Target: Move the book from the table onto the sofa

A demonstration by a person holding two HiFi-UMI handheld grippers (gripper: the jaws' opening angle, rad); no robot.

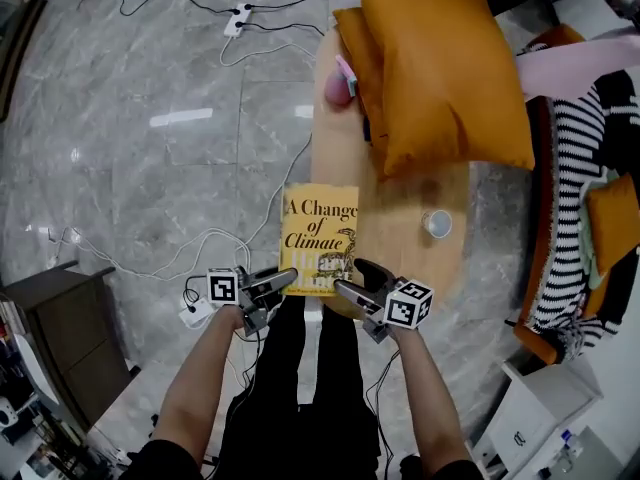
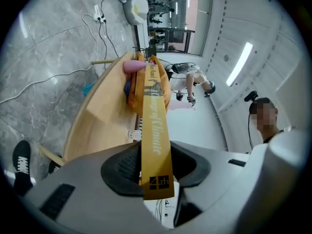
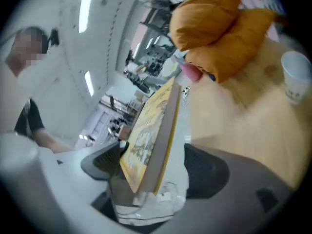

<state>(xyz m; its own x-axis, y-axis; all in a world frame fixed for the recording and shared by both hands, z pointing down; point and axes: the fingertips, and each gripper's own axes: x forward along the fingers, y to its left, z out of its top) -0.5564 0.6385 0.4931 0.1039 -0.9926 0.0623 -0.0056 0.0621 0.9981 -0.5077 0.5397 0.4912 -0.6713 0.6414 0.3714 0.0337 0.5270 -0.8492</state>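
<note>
With left gripper [image 1: 288,277] clamped on the book [image 1: 320,230] spine and right gripper [image 1: 350,278] apparently loose around its corner, tighten right. Carry level to the sofa [image 1: 543,218], three o'clock.

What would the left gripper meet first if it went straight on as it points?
The left gripper grips the book; straight beyond it, probably the cushions, though depth is unclear.
</note>
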